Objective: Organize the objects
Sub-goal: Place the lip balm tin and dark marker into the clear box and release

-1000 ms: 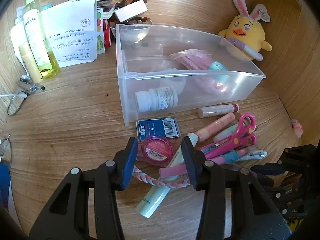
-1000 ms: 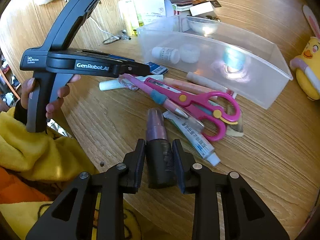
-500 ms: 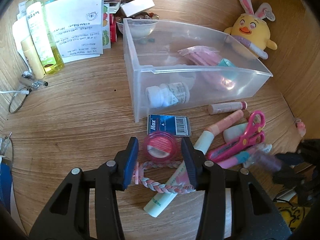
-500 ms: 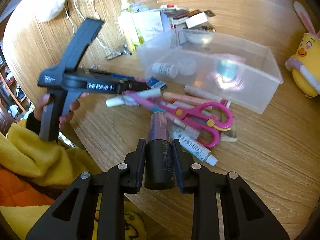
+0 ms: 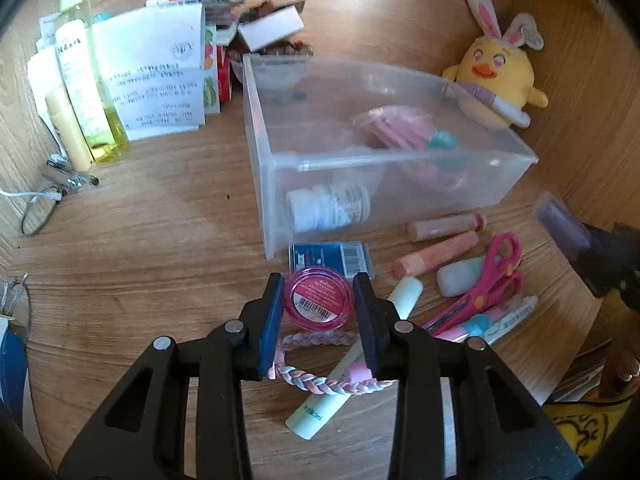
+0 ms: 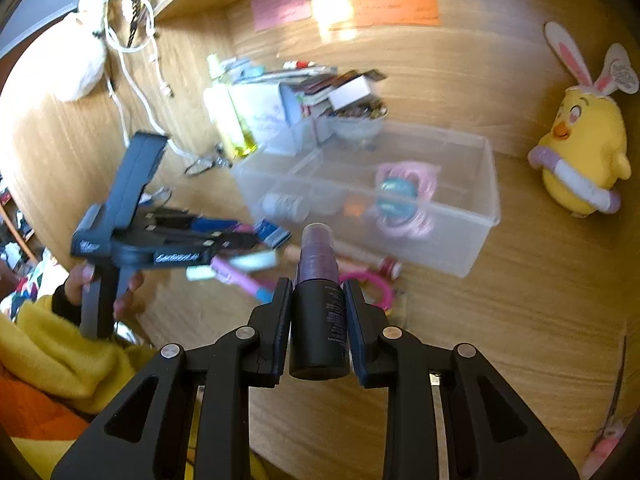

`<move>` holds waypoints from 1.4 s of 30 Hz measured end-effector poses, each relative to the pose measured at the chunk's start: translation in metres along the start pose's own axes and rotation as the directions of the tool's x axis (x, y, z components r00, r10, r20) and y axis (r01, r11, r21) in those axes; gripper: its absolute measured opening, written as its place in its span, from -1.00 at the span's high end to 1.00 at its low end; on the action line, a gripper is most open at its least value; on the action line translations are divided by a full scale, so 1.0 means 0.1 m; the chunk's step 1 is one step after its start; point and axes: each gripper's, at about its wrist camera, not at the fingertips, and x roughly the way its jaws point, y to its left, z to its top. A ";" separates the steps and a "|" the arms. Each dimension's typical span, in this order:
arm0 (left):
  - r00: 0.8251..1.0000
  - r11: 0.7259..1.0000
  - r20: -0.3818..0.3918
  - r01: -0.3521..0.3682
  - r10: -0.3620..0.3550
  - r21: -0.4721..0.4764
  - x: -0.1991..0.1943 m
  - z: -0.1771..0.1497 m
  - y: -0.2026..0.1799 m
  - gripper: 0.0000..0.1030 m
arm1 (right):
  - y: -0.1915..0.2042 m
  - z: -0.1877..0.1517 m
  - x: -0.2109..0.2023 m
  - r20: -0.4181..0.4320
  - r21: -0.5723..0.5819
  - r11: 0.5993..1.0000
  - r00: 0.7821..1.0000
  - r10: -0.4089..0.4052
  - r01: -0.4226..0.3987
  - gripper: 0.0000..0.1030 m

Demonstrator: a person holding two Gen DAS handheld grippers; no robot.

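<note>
Right wrist view: dark spray bottle (image 6: 319, 312) clamped in the right tongs (image 6: 318, 312), its long axis running along the fingers with the purple cap pointing at the clear bin (image 6: 460, 208) ahead.

Bin lies straight ahead of that bottle and a little toward the desk's back edge, its long side across the line of approach and its top open, so the right hand looks the nearer one to drop in first. In the left wrist view the left tongs (image 5: 319, 300) are closed on the pink round jar (image 5: 319, 298), barcode label facing the camera; whether it hangs clear of the desk I cannot tell. The bin's near wall lies just beyond it, past the blue box (image 5: 332, 256).
</note>
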 end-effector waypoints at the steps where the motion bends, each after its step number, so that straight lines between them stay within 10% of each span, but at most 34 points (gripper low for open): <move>1: 1.000 1.000 0.010 0.005 -0.005 -0.002 -0.04 0.01 0.00 0.33 | -0.02 0.03 -0.01 0.009 0.004 1.000 1.000 -0.007 0.007 0.54; 21: 0.967 0.997 0.242 0.083 -0.082 0.005 -0.49 0.57 -0.20 0.33 | -0.48 0.68 0.08 0.128 0.059 0.990 0.983 -0.133 0.126 0.54; 42: 0.988 0.997 0.140 0.069 -0.065 -0.020 0.10 0.73 0.01 0.33 | -0.81 0.76 0.83 -0.038 0.068 0.976 0.978 -0.203 0.206 0.54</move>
